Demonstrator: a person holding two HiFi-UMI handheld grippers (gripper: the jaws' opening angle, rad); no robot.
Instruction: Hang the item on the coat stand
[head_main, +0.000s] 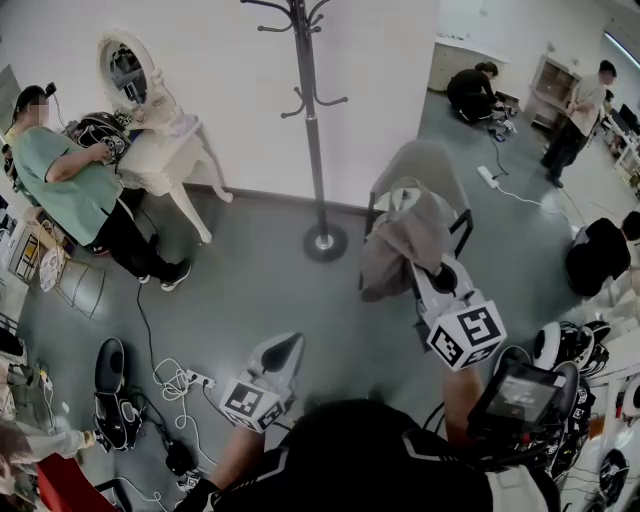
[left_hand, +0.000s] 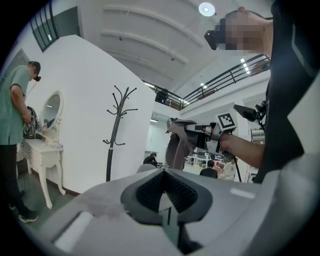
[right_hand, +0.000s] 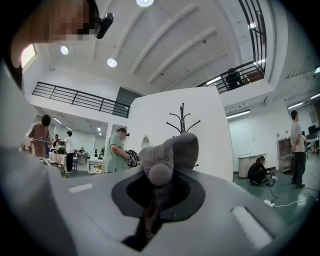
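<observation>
The dark coat stand (head_main: 312, 120) rises in front of a white wall, its round base on the grey floor. It is also in the left gripper view (left_hand: 116, 130) and, behind the cloth, in the right gripper view (right_hand: 183, 117). A grey garment (head_main: 400, 245) hangs from my right gripper (head_main: 432, 265), to the right of the stand and apart from it. The right gripper (right_hand: 159, 187) is shut on the bunched garment (right_hand: 170, 155). My left gripper (head_main: 283, 345) is low and nearer to me, its jaws (left_hand: 167, 200) shut with nothing in them. From there the garment (left_hand: 177, 145) droops off the right gripper (left_hand: 176, 125).
A grey chair (head_main: 425, 160) stands just behind the garment. A person in green (head_main: 65, 190) is at a white dressing table (head_main: 165, 150) on the left. Cables and a power strip (head_main: 185, 380) lie on the floor. Other people (head_main: 475, 90) are at the back right, gear (head_main: 560, 350) at my right.
</observation>
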